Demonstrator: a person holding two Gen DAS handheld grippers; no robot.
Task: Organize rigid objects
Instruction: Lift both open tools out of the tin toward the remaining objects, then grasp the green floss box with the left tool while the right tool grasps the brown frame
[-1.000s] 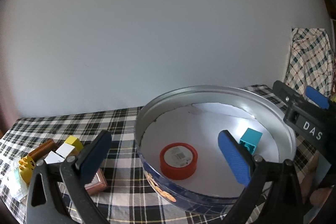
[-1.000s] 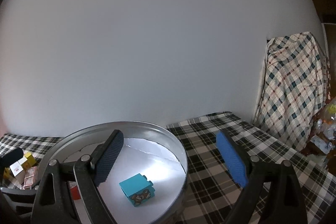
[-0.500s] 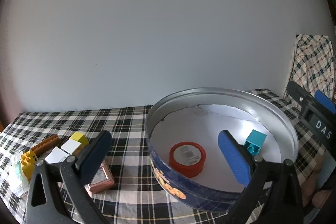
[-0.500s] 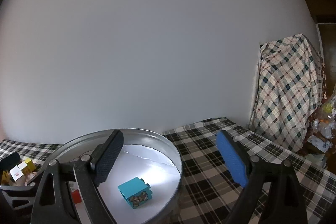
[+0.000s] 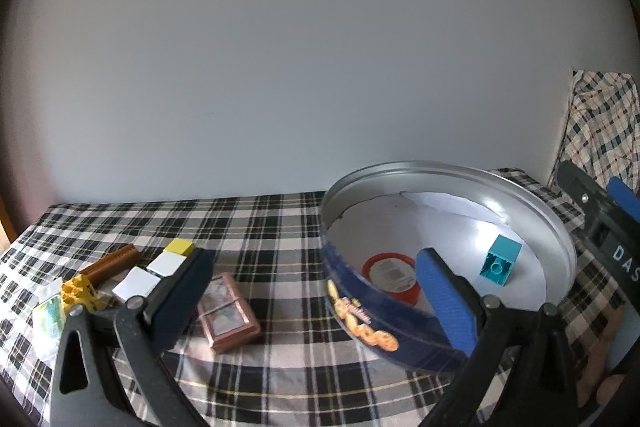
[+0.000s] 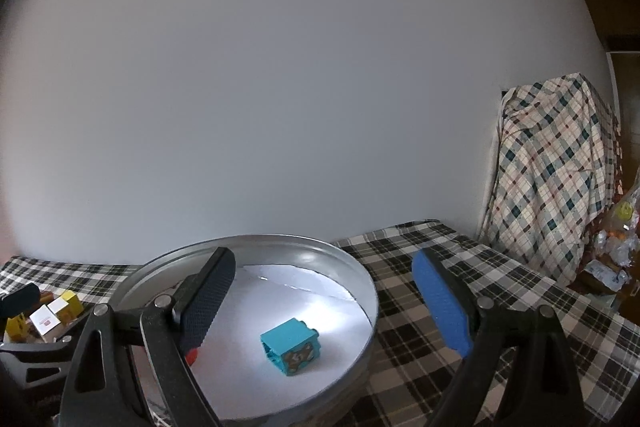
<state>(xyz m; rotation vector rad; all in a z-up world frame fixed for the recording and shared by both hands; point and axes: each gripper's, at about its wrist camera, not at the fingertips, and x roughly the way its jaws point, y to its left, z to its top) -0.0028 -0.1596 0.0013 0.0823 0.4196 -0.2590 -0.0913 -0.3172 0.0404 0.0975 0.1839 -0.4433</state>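
A round blue cookie tin (image 5: 368,327) with a silver rim (image 6: 360,279) stands on the checked tablecloth. Inside lie a teal toy brick (image 5: 500,261) (image 6: 291,345) and a red roll of tape (image 5: 392,277). My left gripper (image 5: 316,291) is open and empty, hovering before the tin's left wall. My right gripper (image 6: 324,303) is open and empty above the tin's right rim. Left of the tin lie a pink framed box (image 5: 228,313), white and yellow cubes (image 5: 168,263), a brown comb-like piece (image 5: 110,263) and a yellow brick (image 5: 78,289).
A green-and-white packet (image 5: 48,315) lies at the table's left edge. A white wall runs behind the table. A chair draped in checked cloth (image 6: 556,167) stands to the right, with bags (image 6: 612,255) beside it.
My left gripper has swung left, so the tin sits further right and the loose items on the left show more fully. My right gripper has drawn back slightly; both stayed open.
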